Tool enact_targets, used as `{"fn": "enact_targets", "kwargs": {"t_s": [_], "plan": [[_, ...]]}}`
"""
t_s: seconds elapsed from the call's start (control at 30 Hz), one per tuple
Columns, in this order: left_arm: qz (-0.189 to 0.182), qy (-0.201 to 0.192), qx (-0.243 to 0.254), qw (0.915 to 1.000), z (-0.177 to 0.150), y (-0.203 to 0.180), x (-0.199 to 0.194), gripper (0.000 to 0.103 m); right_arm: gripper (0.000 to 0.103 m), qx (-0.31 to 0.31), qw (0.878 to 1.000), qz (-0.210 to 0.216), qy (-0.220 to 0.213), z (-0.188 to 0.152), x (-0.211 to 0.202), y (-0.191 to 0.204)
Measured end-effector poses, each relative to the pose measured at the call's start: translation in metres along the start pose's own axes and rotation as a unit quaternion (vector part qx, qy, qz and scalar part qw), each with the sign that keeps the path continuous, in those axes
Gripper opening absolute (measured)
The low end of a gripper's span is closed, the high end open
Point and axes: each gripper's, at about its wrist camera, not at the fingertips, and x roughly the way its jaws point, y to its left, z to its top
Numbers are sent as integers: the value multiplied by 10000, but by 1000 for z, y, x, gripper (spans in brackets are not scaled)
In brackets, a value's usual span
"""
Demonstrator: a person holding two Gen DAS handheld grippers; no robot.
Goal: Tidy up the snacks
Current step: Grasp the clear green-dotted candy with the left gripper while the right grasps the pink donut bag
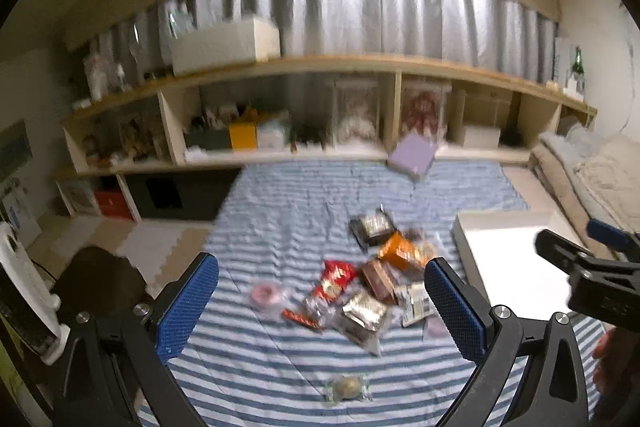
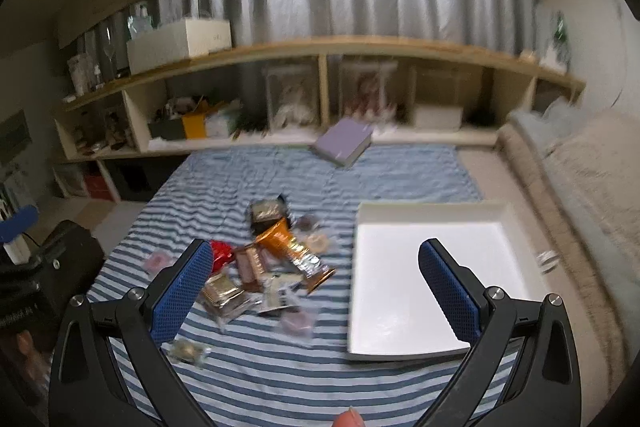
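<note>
Both spread wide, empty, hovering: left gripper (image 1: 320, 303) above the snack pile (image 1: 372, 287) on the striped bedspread (image 1: 280, 211), right gripper (image 2: 316, 283) nearer the white tray (image 2: 424, 267) just beside. Best to descend on one outlying packet, pinch its edge, lift clear.

Both wrist views high above the striped cloth (image 1: 280, 227), facing the shelves (image 2: 320, 47), sharing snack pile (image 2: 272, 267)
</note>
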Motion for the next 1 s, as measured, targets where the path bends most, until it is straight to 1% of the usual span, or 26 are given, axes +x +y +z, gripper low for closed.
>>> {"fn": "enact_targets", "kwargs": {"t_s": [0.03,0.07,0.1,0.2,0.23,0.3,0.33,0.37,0.43,0.47,0.53,0.6,0.67,0.73,0.77,0.8,0.83,0.87,0.9,0.97,1.0], "plan": [[-41,174,-6,9998,0,0,11,97,103,25,9999,14,162,1,12,0],[-95,474,-23,9988,-5,0,27,94,103,44,9994,41,353,1,26,0],[-121,601,-40,9981,-6,0,36,91,103,69,9986,87,509,-1,36,-1],[-253,1445,-284,9888,-27,4,81,85,103,199,9934,285,1090,-10,72,-2],[-279,1594,-327,9863,-29,4,89,82,102,257,9908,347,1280,-15,84,-2],[-384,2220,-539,9728,-46,8,120,80,94,385,9835,489,1697,-25,107,0],[-403,2405,-601,9679,-49,9,129,79,92,465,9784,570,1933,-31,119,0],[-426,2662,-682,9606,-54,11,143,79,88,538,9727,610,2175,-38,131,0],[-419,2934,-746,9522,-61,9,165,77,85,619,9636,616,2526,-51,150,1],[-384,3010,-733,9500,-62,10,174,76,83,656,9582,591,2721,-58,161,2],[-328,3078,-672,9485,-64,8,189,75,81,732,9485,529,3035,-70,176,2],[-305,3122,-583,9477,-64,3,201,73,80,911,9360,444,3370,-83,192,2],[-226,3175,-440,9470,-61,-2,221,69,76,1035,9266,363,3596,-92,202,2],[-166,3204,-364,9464,-62,-7,235,63,75,1094,9205,209,3745,-102,212,2],[-147,3234,-333,9456,-63,-8,240,61,74,1079,9181,98,3812,-106,216,3],[-144,3250,-320,9450,-65,-9,242,55,74,1050,9172,14,3843,-109,219,4],[-172,3293,-328,9435,-65,-9,249,50,75,992,9176,-106,3847,-111,221,7],[-196,3298,-361,9432,-66,-8,253,48,75,922,9185,-198,3840,-113,222,9],[-205,3283,-393,9435,-66,-8,256,41,75,859,9188,-277,3843,-114,223,11],[-222,3248,-438,9445,-65,-4,259,36,75,765,9192,-427,3840,-119,224,14],[-229,3223,-452,9453,-67,-5,251,32,74,738,9196,-466,3831,-120,224,15]]}}
